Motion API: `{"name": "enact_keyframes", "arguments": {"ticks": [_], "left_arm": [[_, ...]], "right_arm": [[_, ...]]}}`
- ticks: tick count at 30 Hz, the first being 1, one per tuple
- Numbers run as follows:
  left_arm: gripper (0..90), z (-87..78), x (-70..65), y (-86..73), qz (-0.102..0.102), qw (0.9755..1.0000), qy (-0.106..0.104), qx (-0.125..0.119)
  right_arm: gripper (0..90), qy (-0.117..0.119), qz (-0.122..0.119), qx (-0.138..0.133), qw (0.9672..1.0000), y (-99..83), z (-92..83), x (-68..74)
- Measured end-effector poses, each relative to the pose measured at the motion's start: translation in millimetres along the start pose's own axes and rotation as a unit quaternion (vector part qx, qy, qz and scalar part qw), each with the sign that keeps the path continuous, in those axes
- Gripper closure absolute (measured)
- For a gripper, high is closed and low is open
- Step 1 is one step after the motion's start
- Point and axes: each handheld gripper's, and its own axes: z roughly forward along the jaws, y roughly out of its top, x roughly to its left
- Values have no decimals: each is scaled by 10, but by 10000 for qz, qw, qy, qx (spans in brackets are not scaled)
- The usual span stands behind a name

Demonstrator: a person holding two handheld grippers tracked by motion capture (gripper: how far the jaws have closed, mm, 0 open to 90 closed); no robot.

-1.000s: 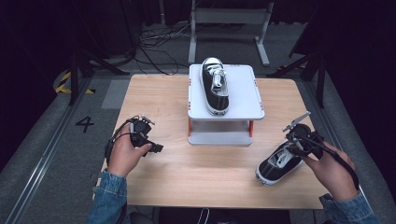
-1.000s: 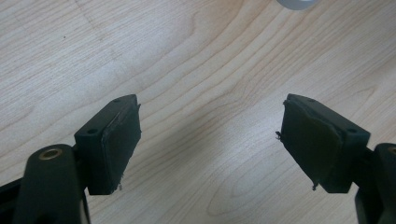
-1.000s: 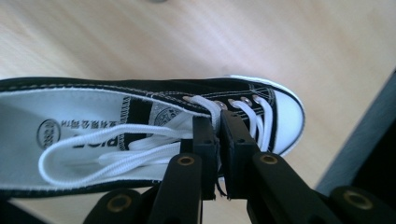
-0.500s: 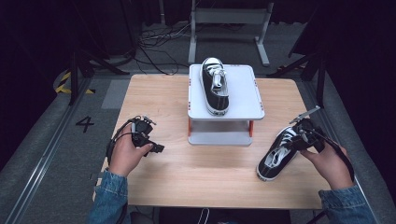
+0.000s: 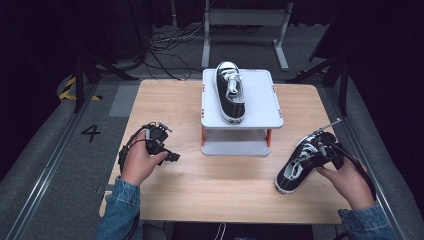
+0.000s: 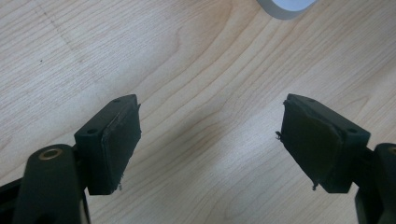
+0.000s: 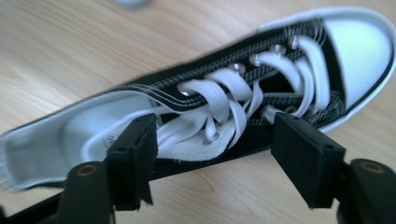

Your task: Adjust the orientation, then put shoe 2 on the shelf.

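- High view is showing the wooden table (image 5: 165, 107) bearing a white stand (image 5: 260, 100).
- Black sneaker (image 7: 243, 100) is lying between the right gripper's (image 7: 215, 154) wide jaws, long axis crossing them, toe pointing right.
- Left gripper (image 6: 210, 140) is gaping wide over bare wood.

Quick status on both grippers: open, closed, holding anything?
Left gripper: open, nothing between its jaws, over bare table.
Right gripper: open, jaws straddling the black sneaker on the table, not clamped.
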Motion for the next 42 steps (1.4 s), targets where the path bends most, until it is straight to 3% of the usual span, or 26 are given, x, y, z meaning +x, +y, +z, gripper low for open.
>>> {"name": "enact_keyframes", "arguments": {"ticks": [4, 7, 11, 14, 19, 26, 31, 36, 42], "left_arm": [[211, 8, 2, 16, -8, 10000, -7, -8], [211, 7, 7, 11, 5, 10000, -9, 5], [211, 1, 17, -14, -1, 10000, 32, 26], [211, -11, 16, -47, -36, 10000, 38, 26], [211, -78, 39, -121, -142, 9999, 73, -52], [211, -109, 94, -232, -271, 9996, 97, -31], [211, -161, 110, -306, -382, 9991, 172, -94], [211, -167, 113, -341, -430, 9989, 162, -79], [211, -172, 134, -363, -436, 9989, 163, -97]], "right_arm": [[305, -277, 49, 52, 9996, 82, 154, 2], [455, -306, 34, -46, 9995, 112, 180, -16], [617, 29, 308, -140, 9994, 96, 140, -105], [674, 345, 510, -91, 9981, 82, 145, -186], [766, 148, 109, -50, 9998, 107, 66, -186], [783, 217, 38, -73, 9997, 125, -66, -340], [783, 273, -190, -102, 9994, 194, -180, -375], [783, 344, -432, -13, 9985, 321, -374, -374], [783, 262, -747, -100, 9968, 466, -649, -352]]}}
